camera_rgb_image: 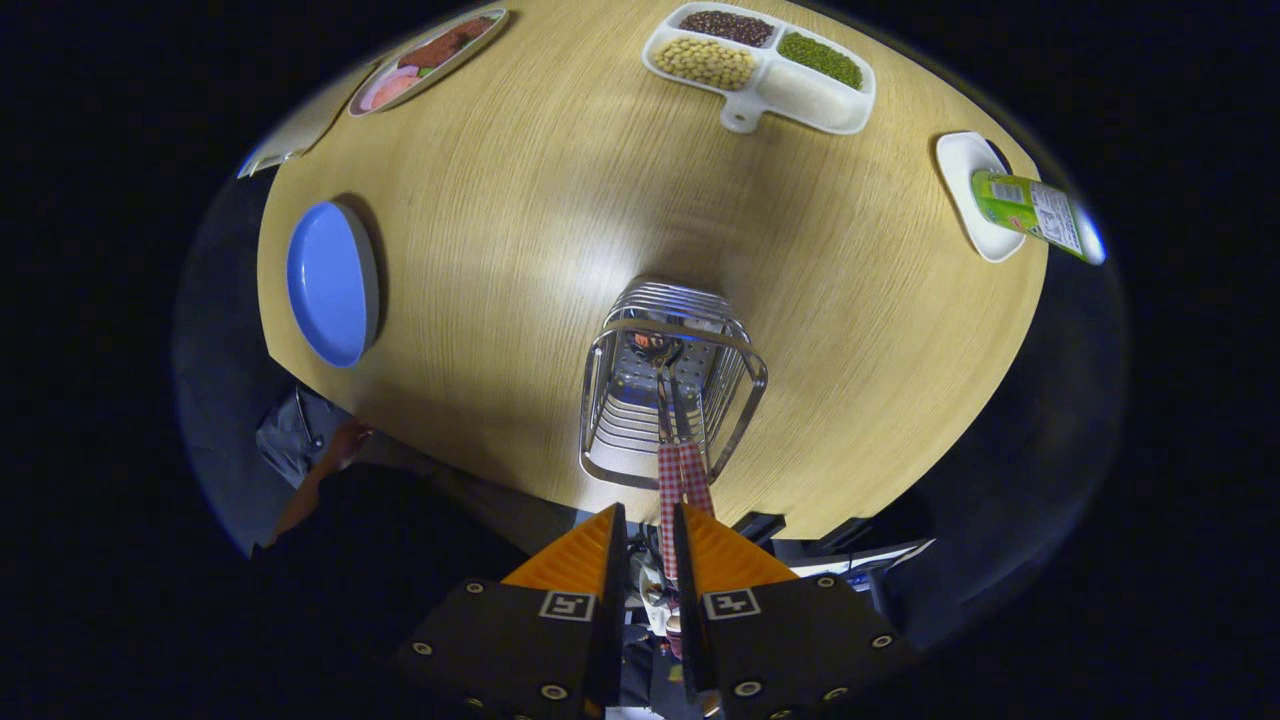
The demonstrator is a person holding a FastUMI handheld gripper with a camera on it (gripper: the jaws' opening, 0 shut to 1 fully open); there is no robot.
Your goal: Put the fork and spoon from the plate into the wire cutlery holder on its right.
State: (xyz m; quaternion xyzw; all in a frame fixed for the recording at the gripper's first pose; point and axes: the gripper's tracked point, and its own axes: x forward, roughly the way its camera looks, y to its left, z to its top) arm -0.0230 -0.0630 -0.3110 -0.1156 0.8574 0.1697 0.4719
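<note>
Wooden table (520, 200), hand-held gripper (650, 530) pinching checked-handled utensil (682, 480) pointing lengthwise down into wire cutlery holder (670, 380).

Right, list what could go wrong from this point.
1. The tongs grip only the checked handle of one utensil, whose metal end hangs down into the wire cutlery holder. Released while tilted, it may catch on the wires.
2. The holder stands close to the table edge nearest the tongs. A nudge could push it toward that edge or tip it.
</note>
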